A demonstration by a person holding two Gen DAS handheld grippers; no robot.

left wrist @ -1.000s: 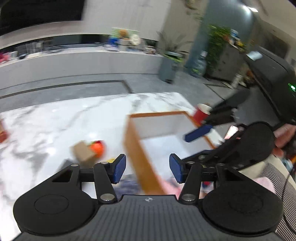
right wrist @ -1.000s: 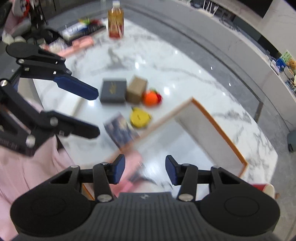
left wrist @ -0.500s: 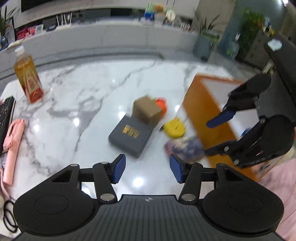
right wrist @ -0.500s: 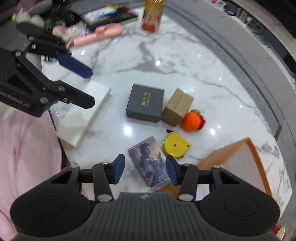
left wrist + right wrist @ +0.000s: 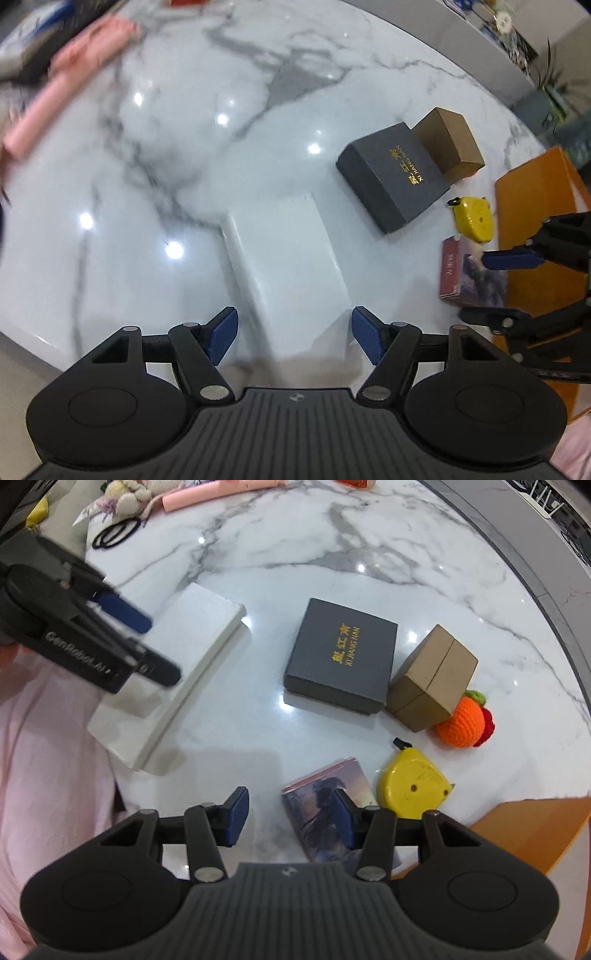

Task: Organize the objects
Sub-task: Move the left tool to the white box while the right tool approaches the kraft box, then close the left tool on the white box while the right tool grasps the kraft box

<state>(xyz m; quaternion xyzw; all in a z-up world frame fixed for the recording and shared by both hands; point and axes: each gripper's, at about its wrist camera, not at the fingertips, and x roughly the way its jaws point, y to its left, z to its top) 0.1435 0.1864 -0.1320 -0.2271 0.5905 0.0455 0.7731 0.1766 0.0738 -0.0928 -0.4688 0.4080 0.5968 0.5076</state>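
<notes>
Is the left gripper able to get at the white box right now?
Probably yes: the left gripper is open, its jaws just widened, straddling the white box's near end, nothing between.

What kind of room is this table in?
Probably a home or office lounge, though that's a guess. A glossy white marble table holds small household things: a dark gift box, a yellow tape measure, a crocheted orange toy. A potted plant stands behind.
</notes>
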